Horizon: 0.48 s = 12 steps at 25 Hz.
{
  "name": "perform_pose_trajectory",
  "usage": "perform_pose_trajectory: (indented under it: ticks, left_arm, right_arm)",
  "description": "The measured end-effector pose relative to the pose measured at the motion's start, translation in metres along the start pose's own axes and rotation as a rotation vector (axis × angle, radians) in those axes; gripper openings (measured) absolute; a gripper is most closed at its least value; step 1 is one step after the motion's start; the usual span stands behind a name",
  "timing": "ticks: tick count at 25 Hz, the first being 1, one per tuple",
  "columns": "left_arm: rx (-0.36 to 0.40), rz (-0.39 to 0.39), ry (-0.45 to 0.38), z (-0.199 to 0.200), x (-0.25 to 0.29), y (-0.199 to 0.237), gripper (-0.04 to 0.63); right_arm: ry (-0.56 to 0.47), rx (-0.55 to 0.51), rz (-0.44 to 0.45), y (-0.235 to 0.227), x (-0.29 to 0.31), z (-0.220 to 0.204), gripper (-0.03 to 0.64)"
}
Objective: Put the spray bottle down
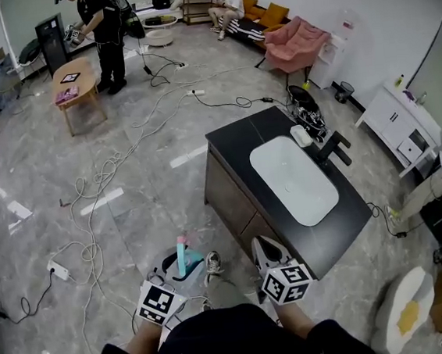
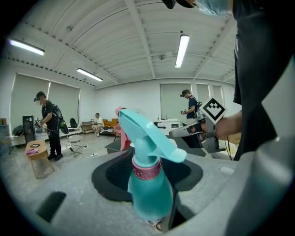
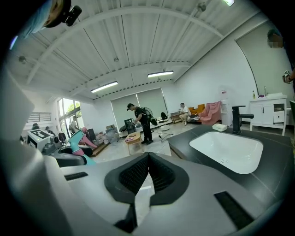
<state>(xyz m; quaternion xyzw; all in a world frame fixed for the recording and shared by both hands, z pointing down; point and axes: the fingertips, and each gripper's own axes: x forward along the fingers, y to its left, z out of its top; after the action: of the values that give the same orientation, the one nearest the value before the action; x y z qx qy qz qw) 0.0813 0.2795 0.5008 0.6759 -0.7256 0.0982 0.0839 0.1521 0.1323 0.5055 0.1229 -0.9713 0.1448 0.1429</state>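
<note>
- the left gripper (image 1: pixel 185 272) has its jaws partway apart and clamped on a teal spray bottle (image 2: pixel 150 184), gripping the body below the pink collar.
- the bottle stands roughly upright between the pads, its spray head pointing toward the right gripper (image 3: pixel 146 159).
- the right gripper's jaws meet at the tips with nothing between them.
- both grippers are held close to the person's body, above the grey tiled floor (image 1: pixel 141 165) and short of the vanity.
- the black vanity counter (image 1: pixel 233 143) with its white basin (image 1: pixel 292 180) lies ahead and to the right, well apart from the bottle.
- progress: the bottle is lifted and carried but not yet set down.
- what is left, as i judge it: reach a surface, lower the bottle onto its base, then open the left jaws.
</note>
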Motion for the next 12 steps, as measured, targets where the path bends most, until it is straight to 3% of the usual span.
perform_pose_trajectory:
  ticks: [6,12]
  left_arm:
    - [-0.038,0.022,0.02,-0.004,0.027,0.053,0.207]
    - [0.0,0.004,0.025,0.013,0.076,0.113,0.207]
  right_arm:
    - [0.024,0.008,0.018,-0.009,0.063,0.012,0.003]
    - [0.018,0.027,0.015,-0.032,0.131,0.041,0.003]
